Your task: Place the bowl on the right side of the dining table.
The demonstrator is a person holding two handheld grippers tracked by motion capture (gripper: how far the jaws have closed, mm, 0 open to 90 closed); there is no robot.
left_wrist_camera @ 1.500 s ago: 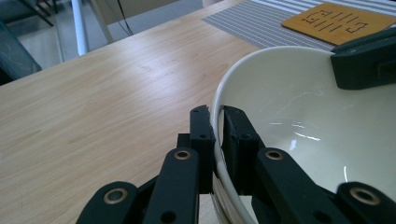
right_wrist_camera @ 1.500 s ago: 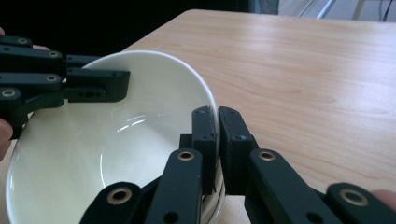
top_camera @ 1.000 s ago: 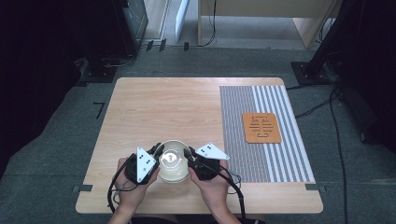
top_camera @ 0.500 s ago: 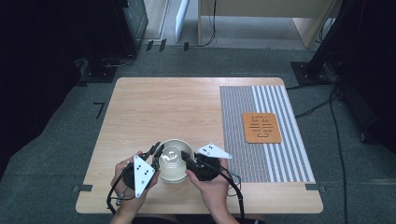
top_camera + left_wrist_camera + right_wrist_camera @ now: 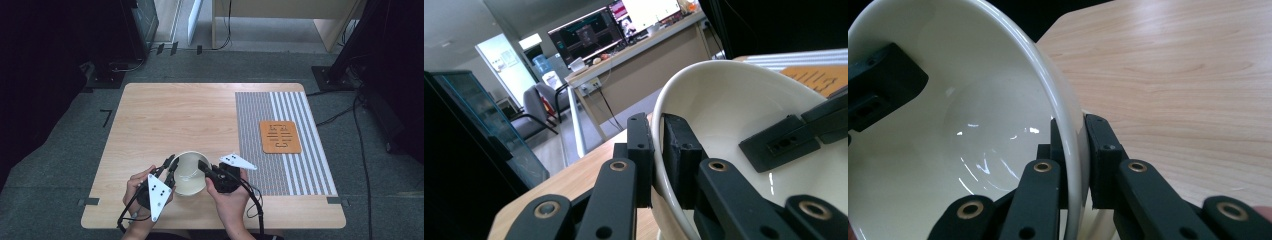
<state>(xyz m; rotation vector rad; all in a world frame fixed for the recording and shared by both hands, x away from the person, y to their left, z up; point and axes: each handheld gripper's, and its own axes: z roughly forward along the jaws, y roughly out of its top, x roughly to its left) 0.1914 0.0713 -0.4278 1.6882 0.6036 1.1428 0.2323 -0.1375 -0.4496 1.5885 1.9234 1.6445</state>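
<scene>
Cream ceramic bowl sits at the near edge of the wooden table, centre-left, held between both tools. Left gripper pinches the bowl's left rim, one jaw inside the wall, one outside; the left gripper view confirms the wall is sandwiched between the pads. Right gripper does the same on the right rim, and the right gripper view shows its jaws clamped across the wall. Grip points are roughly opposite each other, so the holding axis runs left-right through the bowl centre. Bowl looks tipped in both gripper views, mouth not level; can't tell if the base touches the table. Orange coaster lies on the striped mat, to the right and farther off, well apart, nearer the right hand. If that's the target, travel is right and away.
</scene>
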